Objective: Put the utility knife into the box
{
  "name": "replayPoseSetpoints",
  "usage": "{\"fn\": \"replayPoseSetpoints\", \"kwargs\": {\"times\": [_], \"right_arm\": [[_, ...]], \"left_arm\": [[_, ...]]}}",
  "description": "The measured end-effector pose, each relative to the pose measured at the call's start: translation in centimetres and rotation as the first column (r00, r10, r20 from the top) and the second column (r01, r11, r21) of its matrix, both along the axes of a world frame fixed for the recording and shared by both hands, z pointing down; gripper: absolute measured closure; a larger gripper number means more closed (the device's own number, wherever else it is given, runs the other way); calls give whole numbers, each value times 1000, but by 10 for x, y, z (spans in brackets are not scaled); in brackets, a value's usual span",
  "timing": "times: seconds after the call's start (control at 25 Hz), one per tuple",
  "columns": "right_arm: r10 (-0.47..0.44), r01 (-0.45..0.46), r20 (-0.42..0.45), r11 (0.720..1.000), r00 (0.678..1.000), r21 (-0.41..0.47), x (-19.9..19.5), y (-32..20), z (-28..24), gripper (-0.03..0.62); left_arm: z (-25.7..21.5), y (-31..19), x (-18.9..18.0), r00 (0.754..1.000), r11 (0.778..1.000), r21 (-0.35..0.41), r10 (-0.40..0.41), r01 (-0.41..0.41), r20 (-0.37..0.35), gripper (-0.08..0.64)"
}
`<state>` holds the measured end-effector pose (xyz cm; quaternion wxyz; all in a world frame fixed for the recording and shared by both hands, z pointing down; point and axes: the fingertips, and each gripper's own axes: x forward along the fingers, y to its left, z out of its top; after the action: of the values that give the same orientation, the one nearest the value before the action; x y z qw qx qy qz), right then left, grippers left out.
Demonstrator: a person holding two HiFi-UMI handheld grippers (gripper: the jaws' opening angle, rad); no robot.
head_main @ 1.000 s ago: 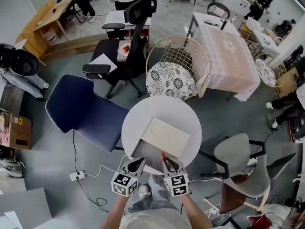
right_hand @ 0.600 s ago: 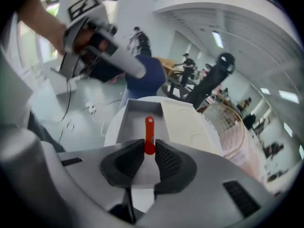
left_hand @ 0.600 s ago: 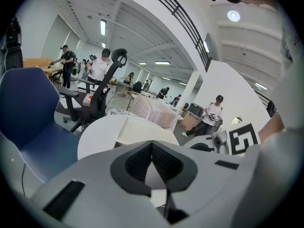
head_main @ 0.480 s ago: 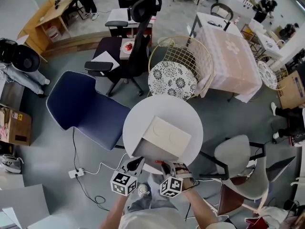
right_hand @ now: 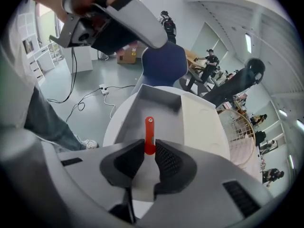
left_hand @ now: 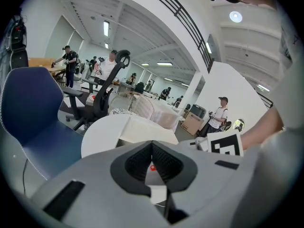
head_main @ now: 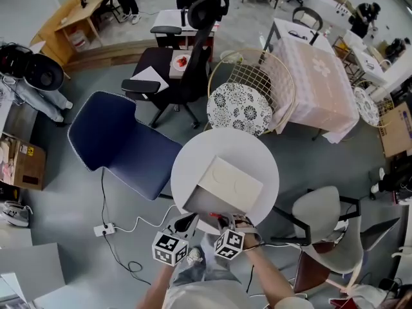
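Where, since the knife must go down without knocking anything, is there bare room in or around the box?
The box floor is bare, bordered by its walls and the flipped lid; the utility knife in the right gripper points into it. The table's far arc is free. Crowded: the near edge, beside the left gripper.
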<state>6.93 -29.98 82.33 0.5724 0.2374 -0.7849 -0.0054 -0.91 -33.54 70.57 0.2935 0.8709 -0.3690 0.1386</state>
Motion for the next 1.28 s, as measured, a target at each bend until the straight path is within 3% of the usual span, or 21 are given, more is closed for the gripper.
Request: {"fn": "replayPoseSetpoints", "kwargs": {"times": [0.6, 1.28], "right_arm": [[-33, 6, -124, 978, 992, -211, -7, -3, 57, 512], [-7, -16, -94, 971, 996, -240, -7, -3, 58, 497]], "left_arm": [[0, 7, -9, 999, 999, -8, -37, 37, -4, 548], [-1, 9, -12, 1000, 1000, -7, -25, 25, 6, 548]]}}
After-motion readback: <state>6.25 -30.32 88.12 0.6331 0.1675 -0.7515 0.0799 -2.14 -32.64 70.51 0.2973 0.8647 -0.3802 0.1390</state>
